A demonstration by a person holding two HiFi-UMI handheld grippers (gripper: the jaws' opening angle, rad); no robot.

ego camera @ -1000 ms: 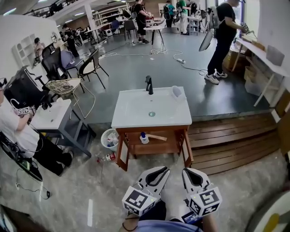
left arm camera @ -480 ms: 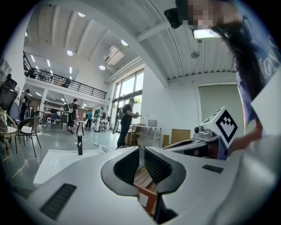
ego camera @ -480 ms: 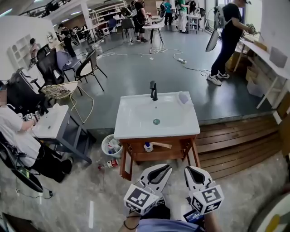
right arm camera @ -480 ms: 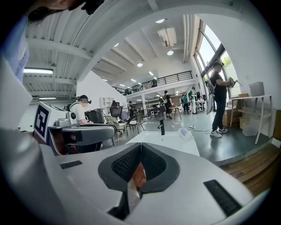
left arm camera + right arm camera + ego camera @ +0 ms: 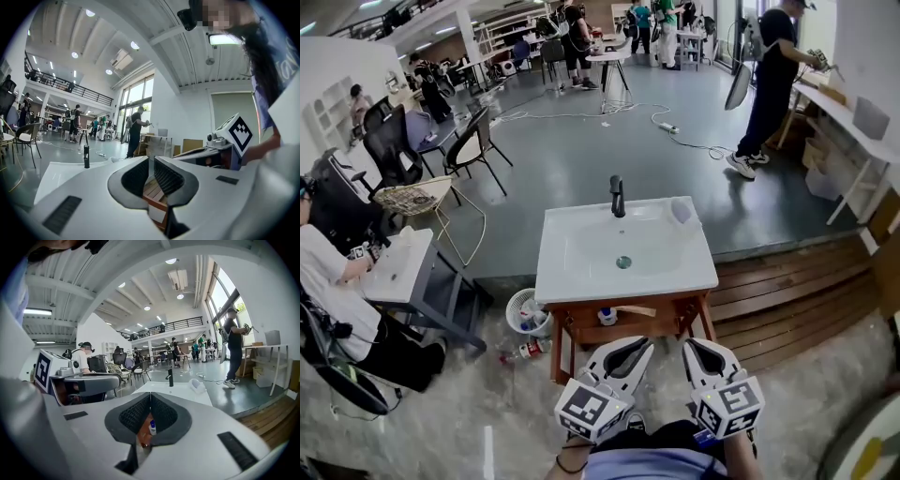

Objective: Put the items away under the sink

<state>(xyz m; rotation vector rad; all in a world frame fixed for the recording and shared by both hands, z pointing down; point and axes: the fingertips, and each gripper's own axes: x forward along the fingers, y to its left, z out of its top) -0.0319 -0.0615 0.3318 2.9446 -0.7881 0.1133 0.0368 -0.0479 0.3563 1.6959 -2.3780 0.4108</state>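
Left hand-held gripper (image 5: 639, 348) and right hand-held gripper (image 5: 692, 347) sit side by side low in the head view, just apart, both pointing forward away from the body. Left jaws are together and empty. Right jaws are together and empty. Left marker cube (image 5: 589, 412) and right marker cube (image 5: 729, 410) sit at the near ends, facing up.

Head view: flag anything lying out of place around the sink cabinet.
One thing stands out: a bottle lies on its side on the floor, left of the wooden cabinet and beside the white basket, rather than put away under the sink. Nothing looks spilled or damaged.
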